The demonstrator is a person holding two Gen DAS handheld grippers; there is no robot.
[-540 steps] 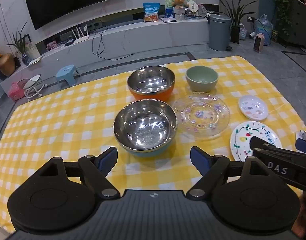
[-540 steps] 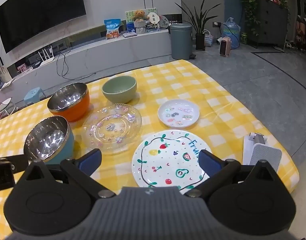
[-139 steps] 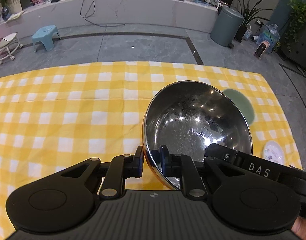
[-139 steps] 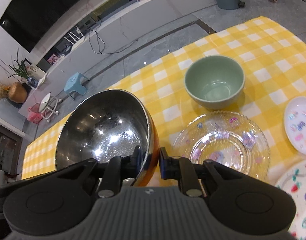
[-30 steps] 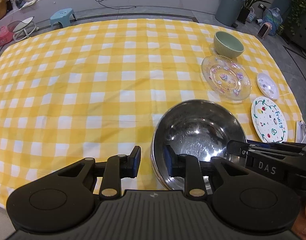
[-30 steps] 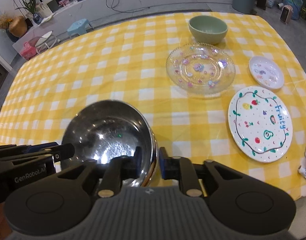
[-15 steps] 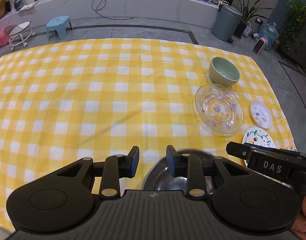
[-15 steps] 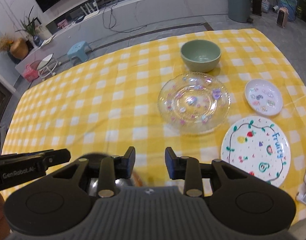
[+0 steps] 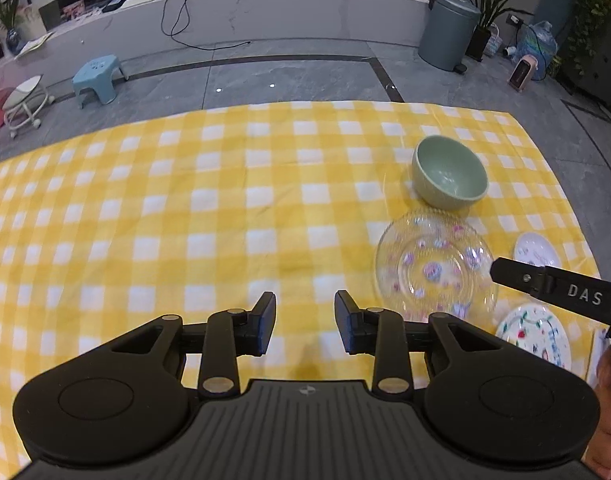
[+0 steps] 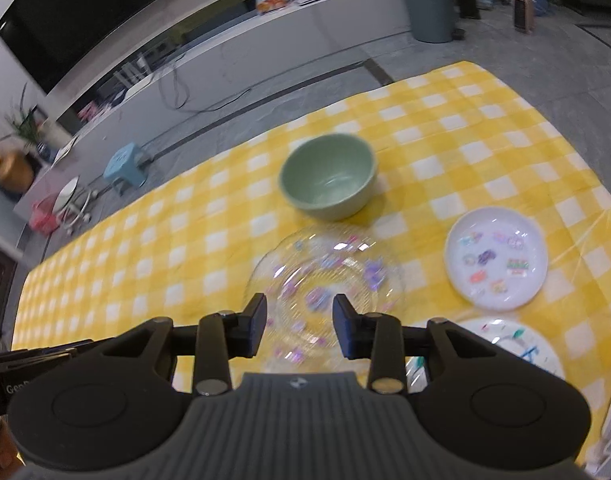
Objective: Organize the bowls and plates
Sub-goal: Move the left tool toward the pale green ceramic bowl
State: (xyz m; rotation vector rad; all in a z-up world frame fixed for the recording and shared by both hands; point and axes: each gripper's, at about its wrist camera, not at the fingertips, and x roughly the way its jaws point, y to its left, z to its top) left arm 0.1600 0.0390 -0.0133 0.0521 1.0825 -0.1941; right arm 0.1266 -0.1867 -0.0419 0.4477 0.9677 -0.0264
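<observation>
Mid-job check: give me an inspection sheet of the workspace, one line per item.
Surface: yellow checked cloth, flat.
Job's things: green bowl upright beyond the glass plate; small white plate and fruit plate to its right. Steel bowls not in view.
Clutter: white object at the right edge, unclear.
Grippers: left gripper and right gripper open, jaws just widened, nothing between them.
Cables: black cable on the ledge and floor.
Surroundings: bin, blue stool, TV.

You are getting dim, even indoor light; fisheye edges are bending, and your right view is smearing with motion blur.
</observation>
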